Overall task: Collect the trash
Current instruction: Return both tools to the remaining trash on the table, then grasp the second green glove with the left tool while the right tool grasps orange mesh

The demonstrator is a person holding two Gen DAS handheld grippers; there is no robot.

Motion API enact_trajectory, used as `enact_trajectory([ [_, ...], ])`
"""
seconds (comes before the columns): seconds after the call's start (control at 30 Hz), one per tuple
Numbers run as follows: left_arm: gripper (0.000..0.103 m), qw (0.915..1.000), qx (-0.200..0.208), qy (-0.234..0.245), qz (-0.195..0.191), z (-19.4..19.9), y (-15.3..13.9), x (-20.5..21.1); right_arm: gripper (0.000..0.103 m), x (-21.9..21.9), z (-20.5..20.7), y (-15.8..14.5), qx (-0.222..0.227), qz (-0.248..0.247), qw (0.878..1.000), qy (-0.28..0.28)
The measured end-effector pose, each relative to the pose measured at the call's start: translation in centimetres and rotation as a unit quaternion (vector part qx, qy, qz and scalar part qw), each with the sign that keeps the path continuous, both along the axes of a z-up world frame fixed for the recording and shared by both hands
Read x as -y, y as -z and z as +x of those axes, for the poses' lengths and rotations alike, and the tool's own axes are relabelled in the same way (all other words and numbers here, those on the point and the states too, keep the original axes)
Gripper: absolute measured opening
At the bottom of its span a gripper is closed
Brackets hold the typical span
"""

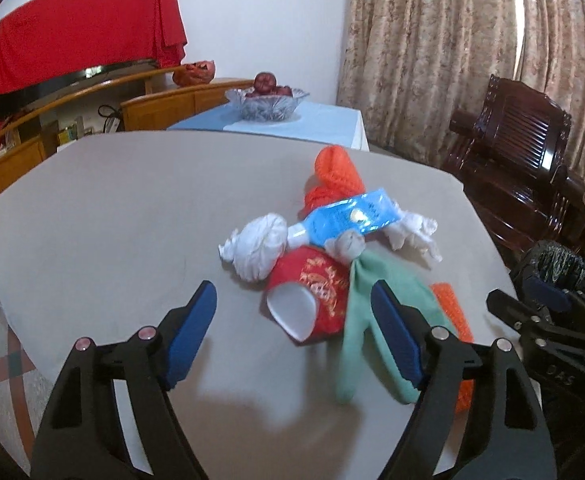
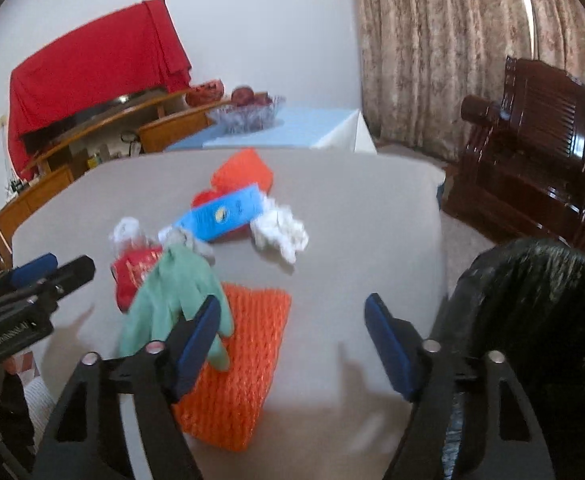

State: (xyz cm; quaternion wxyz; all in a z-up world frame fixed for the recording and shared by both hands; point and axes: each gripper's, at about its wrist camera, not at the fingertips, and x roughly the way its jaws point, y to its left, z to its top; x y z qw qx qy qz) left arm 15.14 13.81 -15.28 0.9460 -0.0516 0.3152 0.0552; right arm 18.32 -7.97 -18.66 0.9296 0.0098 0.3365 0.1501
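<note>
A: Left wrist view first; any writing? 
B: Gold characters on the red paper cup (image 1: 316, 296), lying on its side, too blurred to read; "DAS" on the right hand-held gripper (image 1: 532, 300) at the frame's right edge; the blue packet (image 1: 344, 216) has a yellow mark only. 
A: And the left hand-held gripper (image 1: 292, 332)? 
B: Jaws wide apart, holding nothing; the cup sits between and beyond them, the green glove (image 1: 372, 312) by the right finger. 
A: What does this view alone show? 
B: The cup's white inside, the wrapped white bundle (image 1: 258, 246); bare desk (image 1: 112, 220) on the left. 
A: Right wrist view? 
B: Right hand-held gripper parted and empty over the orange mesh pad (image 2: 244, 360); the black-lined bin (image 2: 532, 320) stands past the desk's right edge; crumpled tissue (image 2: 280, 232) farther back; open desk between its fingers.
</note>
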Motion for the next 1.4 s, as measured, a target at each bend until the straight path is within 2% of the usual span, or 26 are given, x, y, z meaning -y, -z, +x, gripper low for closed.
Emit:
enact_trajectory([
  [0.33,0.075,0.9999,-0.009,0.011,-0.007,0.3,1.1,0.4,0.042,-1.6,1.0,2.7,-0.062,-0.015,0.997,-0.037],
  [0.4,0.075,0.9998,-0.01,0.014,-0.006,0.4,1.2,0.6,0.035,-1.9,1.1,3.3,-0.076,-0.012,0.996,-0.047],
  [0.47,0.075,0.9998,-0.011,0.017,-0.006,0.5,1.3,0.8,0.023,-1.9,1.1,3.3,-0.078,-0.003,0.995,-0.054],
  [0.57,0.075,0.9996,-0.012,0.023,-0.009,0.6,1.4,1.1,0.012,-2.0,1.1,3.2,-0.078,0.002,0.995,-0.068],
  [0.8,0.07,0.9989,-0.016,0.044,-0.007,1.0,1.4,3.0,0.01,-0.7,0.8,1.3,-0.055,0.018,0.996,-0.064],
  [1.03,0.066,0.9973,-0.027,0.068,-0.005,3.2,2.3,5.1,0.01,0.7,1.0,0.0,-0.039,0.026,0.998,-0.051],
  [1.17,0.051,0.9962,-0.039,0.077,-0.006,4.2,3.1,5.8,0.01,1.5,1.4,0.1,-0.039,0.03,0.998,-0.041],
  [1.4,0.053,0.9949,-0.056,0.084,-0.006,5.9,4.3,6.8,0.01,2.3,1.6,-0.4,-0.028,0.03,0.999,-0.032],
])
